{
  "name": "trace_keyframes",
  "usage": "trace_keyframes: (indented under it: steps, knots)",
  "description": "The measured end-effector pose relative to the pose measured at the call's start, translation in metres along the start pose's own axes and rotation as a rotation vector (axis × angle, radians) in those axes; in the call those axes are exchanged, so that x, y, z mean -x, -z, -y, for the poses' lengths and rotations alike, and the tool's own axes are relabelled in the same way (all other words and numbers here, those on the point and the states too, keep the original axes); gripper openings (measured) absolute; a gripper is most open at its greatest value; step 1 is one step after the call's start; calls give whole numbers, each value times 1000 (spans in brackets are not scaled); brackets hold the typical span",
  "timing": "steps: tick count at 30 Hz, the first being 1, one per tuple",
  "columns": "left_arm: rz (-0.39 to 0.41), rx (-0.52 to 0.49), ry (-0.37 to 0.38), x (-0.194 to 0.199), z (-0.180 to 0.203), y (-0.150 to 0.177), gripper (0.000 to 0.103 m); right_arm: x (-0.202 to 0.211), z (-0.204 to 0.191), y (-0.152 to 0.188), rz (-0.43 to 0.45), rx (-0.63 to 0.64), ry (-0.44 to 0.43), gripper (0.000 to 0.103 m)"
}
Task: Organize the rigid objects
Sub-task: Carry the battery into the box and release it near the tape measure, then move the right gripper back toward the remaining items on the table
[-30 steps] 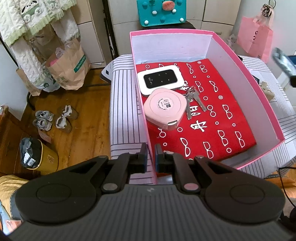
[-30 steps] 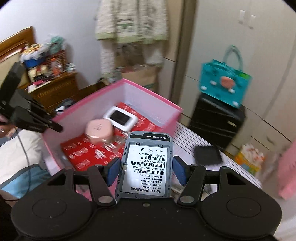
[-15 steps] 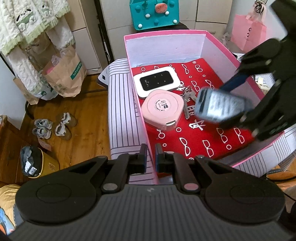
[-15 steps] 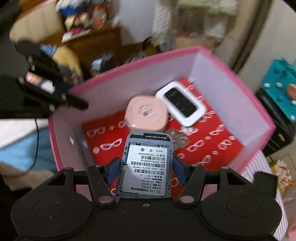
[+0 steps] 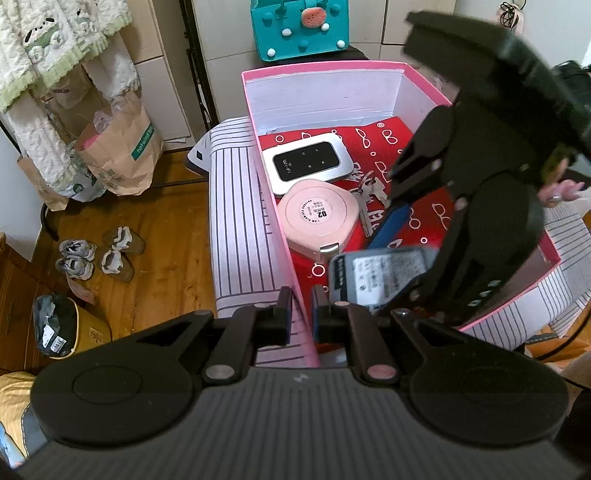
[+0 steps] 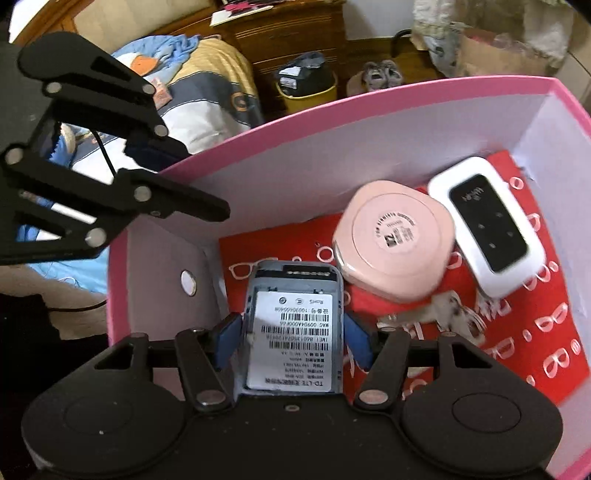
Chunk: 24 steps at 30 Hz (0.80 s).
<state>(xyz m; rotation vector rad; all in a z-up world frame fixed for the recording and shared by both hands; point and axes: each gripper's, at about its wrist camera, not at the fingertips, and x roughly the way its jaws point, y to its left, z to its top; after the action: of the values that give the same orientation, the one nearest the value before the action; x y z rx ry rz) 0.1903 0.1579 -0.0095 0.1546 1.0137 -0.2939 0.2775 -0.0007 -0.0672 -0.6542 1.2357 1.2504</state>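
My right gripper [image 6: 293,332] is shut on a grey router [image 6: 293,325], label side up, and holds it low inside the pink box [image 6: 369,107] over the red cloth [image 6: 517,332]. The router also shows in the left wrist view [image 5: 376,273]. In the box lie a pink tape measure [image 5: 317,218], a white Wi-Fi router [image 5: 306,162] and keys [image 5: 369,199]. My left gripper [image 5: 300,314] is shut on the box's left wall [image 5: 284,236] near the front corner.
The box sits on a striped stool [image 5: 236,221]. Shoes [image 5: 96,254], a yellow bin [image 5: 62,325] and paper bags [image 5: 114,155] stand on the wooden floor at left. A teal bag [image 5: 299,26] stands behind the box.
My right gripper has moved down and forward into the box with the grey router, toward the front left corner. The left gripper has kept its hold on the box wall.
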Motion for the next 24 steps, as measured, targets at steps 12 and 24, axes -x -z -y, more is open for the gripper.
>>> trace_keyframes:
  steps: [12, 24]
  knots:
    - [1, -4, -2, 0, 1, 0, 10, 66, -17, 42, 243, -63, 122, 71]
    - [-21, -12, -28, -2, 5, -5, 10, 158, -41, 167, 608, -342, 351, 71]
